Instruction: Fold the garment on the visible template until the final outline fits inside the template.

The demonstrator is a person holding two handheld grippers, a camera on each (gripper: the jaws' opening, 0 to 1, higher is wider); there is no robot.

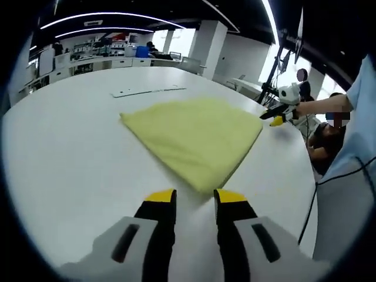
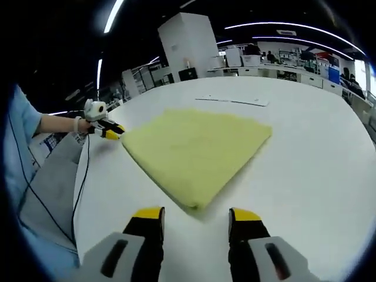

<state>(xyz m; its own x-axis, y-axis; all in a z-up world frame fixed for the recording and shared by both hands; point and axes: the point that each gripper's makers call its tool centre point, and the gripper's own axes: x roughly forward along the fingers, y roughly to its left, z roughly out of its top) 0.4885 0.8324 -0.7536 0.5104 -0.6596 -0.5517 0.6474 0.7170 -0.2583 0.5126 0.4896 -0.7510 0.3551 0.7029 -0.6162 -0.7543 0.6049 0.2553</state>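
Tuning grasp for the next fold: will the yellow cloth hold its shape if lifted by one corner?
Probably not. The yellow cloth lies flat with soft, rounded folded edges, so it is likely floppy and would drape. It looks thin, so probably light. On the smooth white table it may slide when pushed rather than bunch.

yellow-tipped black tongs (image 1: 195, 200), light-blue sleeve (image 1: 365, 88)

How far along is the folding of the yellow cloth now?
Done: the yellow fabric cloth looks folded and lies flat on the round white table. In hand: nothing; left tongs and right tongs are open, each before a cloth corner. Left: I cannot make out a template outline, so the fit is unconfirmed.
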